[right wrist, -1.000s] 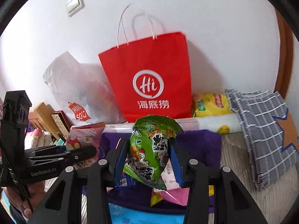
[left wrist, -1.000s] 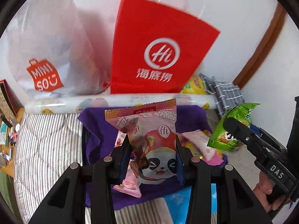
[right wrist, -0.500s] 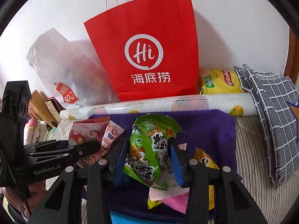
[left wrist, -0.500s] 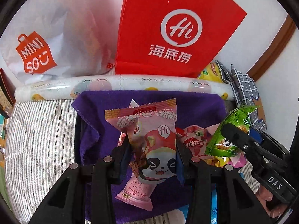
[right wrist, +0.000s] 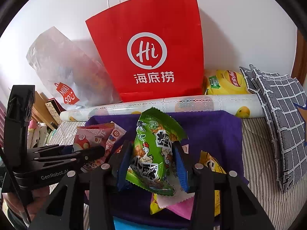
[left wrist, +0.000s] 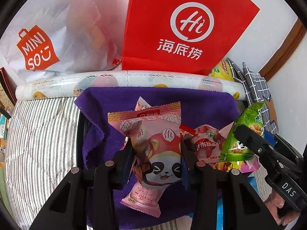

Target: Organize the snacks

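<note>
- The left gripper [left wrist: 156,159] has its fingers [left wrist: 127,163] closed part-way on a pink panda snack packet [left wrist: 159,147], the blue pads pressing into its sides so the packet stands upright between them, top seam up.
- The right gripper [right wrist: 151,163] is likewise closed part-way on a green chicken snack packet [right wrist: 151,151], squeezed at its middle and tilted a little to one side.
- Both packets hang just above a purple cloth [left wrist: 201,103] that lines what looks like a dark-edged basket. I judge they are being carried to or from that pile.
- Under the left gripper lies another pink packet [left wrist: 144,201] flat on the cloth; beside it a strawberry-print packet [left wrist: 207,143] rests against the heap.
- Under the right gripper lie a yellow packet [right wrist: 211,164] and a pink wrapper [right wrist: 180,207], loosely overlapping, which suggests sorting is unfinished.
- The cloth sits on a striped bed cover [left wrist: 38,134]; behind it a printed roll [left wrist: 134,76] lies across the back edge.
- Against the wall stand a red paper bag [right wrist: 153,48], a white Miniso bag [left wrist: 48,34] and a yellow crisp bag [right wrist: 226,82], with a folded checked cloth [right wrist: 278,115] at the right. The bags are likely where snacks came from or will go; I cannot tell which.
</note>
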Available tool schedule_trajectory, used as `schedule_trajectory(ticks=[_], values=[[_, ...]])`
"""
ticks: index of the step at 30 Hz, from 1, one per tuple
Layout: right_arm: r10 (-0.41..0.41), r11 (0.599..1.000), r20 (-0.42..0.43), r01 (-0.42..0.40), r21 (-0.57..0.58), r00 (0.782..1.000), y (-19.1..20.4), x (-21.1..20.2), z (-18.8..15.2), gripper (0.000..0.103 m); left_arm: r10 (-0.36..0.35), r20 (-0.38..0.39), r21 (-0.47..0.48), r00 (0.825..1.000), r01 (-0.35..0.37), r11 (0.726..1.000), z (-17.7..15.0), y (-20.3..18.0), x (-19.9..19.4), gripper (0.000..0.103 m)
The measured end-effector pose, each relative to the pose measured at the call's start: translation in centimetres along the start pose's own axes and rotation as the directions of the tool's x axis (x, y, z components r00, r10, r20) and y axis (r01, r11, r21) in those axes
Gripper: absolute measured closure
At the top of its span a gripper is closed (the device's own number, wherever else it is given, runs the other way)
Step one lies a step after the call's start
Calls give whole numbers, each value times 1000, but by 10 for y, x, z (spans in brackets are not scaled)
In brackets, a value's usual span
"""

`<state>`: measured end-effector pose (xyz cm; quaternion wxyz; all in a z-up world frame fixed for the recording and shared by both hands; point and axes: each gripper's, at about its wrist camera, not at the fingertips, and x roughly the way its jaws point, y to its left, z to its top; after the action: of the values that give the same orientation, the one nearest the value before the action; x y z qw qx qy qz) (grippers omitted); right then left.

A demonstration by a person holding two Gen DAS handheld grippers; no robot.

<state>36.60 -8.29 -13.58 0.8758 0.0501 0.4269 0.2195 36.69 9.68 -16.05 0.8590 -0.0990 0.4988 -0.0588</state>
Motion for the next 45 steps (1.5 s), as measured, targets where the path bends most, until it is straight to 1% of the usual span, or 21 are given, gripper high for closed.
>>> schedule_trajectory(ticks=[7,9,10,11,14,18,21,23,25,27,30,34,38,40,41,43,45], values=[[3,1000,-13,-3,-13,1000,3,3,-1,61,-1,-12,11,1000,1,1000,-1,-4,1,62],[0,1000,-13,0,-12,1000,3,2,0,61,-3,-17,13,1000,3,1000,-1,-5,1,59],[-1,1000,-14,1,-12,1000,4,1,0,61,-7,-18,12,1000,7,1000,-1,-5,1,56],[-2,1000,-15,2,-15,1000,5,0,0,61,-9,-17,10,1000,9,1000,-1,-5,-1,50],[-14,1000,-16,13,-23,1000,8,-3,0,59,-7,-3,18,1000,7,1000,-1,-7,-7,44],[-17,1000,-9,16,-19,1000,12,-12,-1,52,23,34,43,999,-25,999,-3,-11,-20,39],[-30,999,0,30,-24,1000,17,-22,-1,51,28,53,52,998,-31,998,-7,-12,-32,37],[-40,999,13,40,-28,999,22,-33,-2,51,30,65,58,997,-33,998,-11,-13,-40,36],[-50,998,33,51,-27,998,26,-48,-4,45,31,71,62,997,-35,997,-14,-15,-47,35],[-60,998,51,61,-17,997,29,-61,-7,42,30,76,59,997,-35,998,-19,-17,-55,35],[-88,996,66,89,-13,994,34,-86,-14,42,15,87,58,996,-20,998,-29,-21,-70,35],[-118,993,85,117,11,989,38,-119,-25,42,13,102,62,995,-19,998,-45,-30,-92,35],[-153,988,101,150,32,983,40,-152,-39,41,13,132,79,991,-24,997,-66,-42,-119,33],[-180,983,109,176,44,978,42,-169,-49,34,13,148,87,989,-26,996,-77,-46,-129,32],[-186,982,112,181,54,976,43,-175,-54,33,12,161,93,987,-27,995,-85,-50,-137,31],[-191,981,113,186,53,975,46,-186,-63,33,18,174,99,985,-36,994,-95,-57,-147,28],[-220,975,119,216,45,968,50,-198,-72,33,18,183,113,983,-39,993,-107,-65,-156,28]])
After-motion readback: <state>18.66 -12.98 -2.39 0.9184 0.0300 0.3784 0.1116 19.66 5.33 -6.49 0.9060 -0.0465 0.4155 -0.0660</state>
